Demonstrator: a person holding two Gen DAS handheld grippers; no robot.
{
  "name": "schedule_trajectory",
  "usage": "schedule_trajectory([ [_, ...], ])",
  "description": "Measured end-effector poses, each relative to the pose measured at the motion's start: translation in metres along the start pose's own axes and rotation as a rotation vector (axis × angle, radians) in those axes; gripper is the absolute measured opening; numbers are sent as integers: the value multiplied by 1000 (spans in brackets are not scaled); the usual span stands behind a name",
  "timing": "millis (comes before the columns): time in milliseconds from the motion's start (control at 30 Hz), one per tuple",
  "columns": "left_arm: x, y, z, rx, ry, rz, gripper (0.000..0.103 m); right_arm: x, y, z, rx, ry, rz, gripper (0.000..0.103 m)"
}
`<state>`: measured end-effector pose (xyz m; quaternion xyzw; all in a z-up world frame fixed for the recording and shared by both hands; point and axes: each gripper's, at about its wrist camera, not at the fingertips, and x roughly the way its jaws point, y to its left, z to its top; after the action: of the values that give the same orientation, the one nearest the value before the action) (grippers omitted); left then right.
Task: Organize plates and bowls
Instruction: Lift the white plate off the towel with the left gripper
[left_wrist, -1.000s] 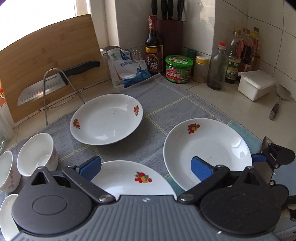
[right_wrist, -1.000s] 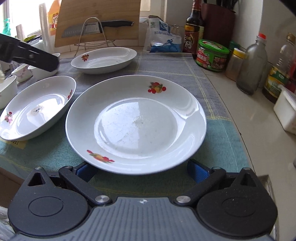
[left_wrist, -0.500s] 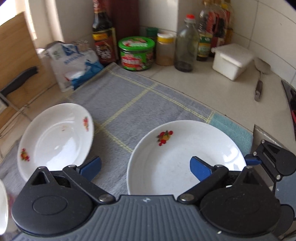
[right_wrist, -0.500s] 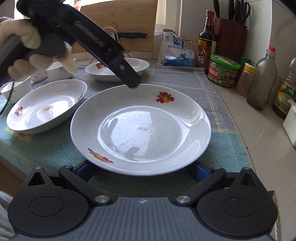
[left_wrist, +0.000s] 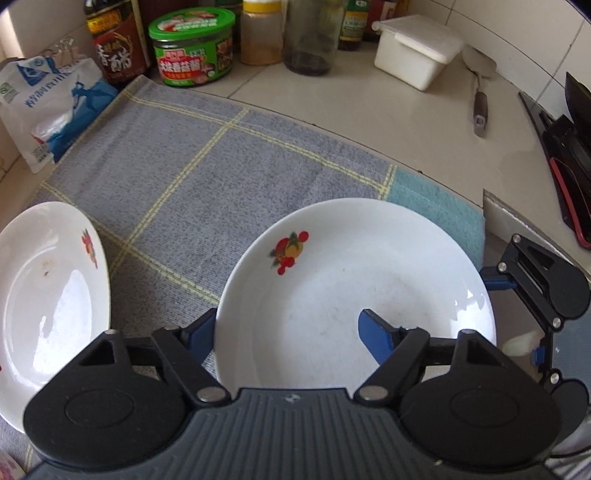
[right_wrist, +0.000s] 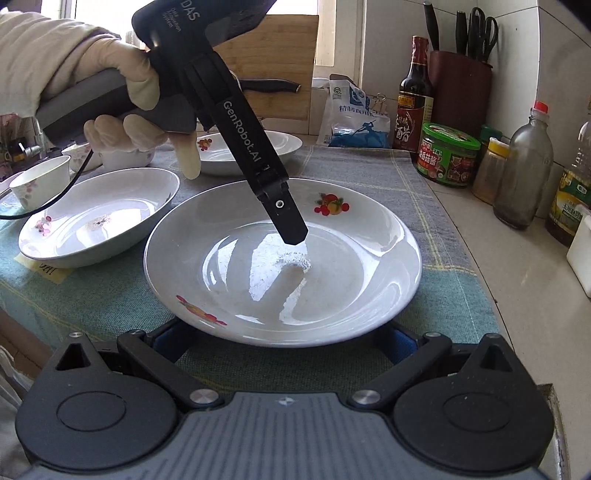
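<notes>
Kitchen counter tiles run under a grey-and-teal checked towel (left_wrist: 236, 173), and nearly all the crockery sits on that cloth.

Nearest the right wrist camera, the right gripper (right_wrist: 284, 338) has its jaws spread wide, the blue pads low at either side of the near rim of the big plate (right_wrist: 351, 291); whether they touch the rim I cannot tell, as the plate's edge hides them. Nothing is clamped.

Over the same plate, the left gripper (left_wrist: 286, 330) is also spread wide. It straddles the plate's left rim: one blue pad sits outside the edge near the towel, the other hangs inside over the well. In the right wrist view one finger (right_wrist: 286, 218) points down into the plate's middle, close to the glaze, though contact is not clear.

The risk, as I judge it, lies in this two-sided approach. The plate is glossy and shallow; a pinch on one thin rim could let it swing or slip, and if both grippers close at once they may pull against each other and drag the towel. A slide to the right would carry it toward the counter's edge.

Beyond, to the left, a second plate (right_wrist: 99, 218) lies just beside the big one, so a tilted lift could knock rim on rim. Further back stand a third plate (right_wrist: 291, 142) and small bowls (right_wrist: 40, 177), well apart from the action, and behind them jars and bottles (right_wrist: 415, 96) along the wall.
</notes>
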<state>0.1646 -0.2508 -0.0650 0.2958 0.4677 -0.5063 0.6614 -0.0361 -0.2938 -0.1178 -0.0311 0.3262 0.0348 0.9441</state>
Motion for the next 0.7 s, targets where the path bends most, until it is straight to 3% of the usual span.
schedule_trajectory([
  [267,4,10,12,34,71,-74,79,2,0,4,-7,19,7,103],
  [700,6,10,15,41,64,-90,79,5,0,11,-1,58,0,103],
])
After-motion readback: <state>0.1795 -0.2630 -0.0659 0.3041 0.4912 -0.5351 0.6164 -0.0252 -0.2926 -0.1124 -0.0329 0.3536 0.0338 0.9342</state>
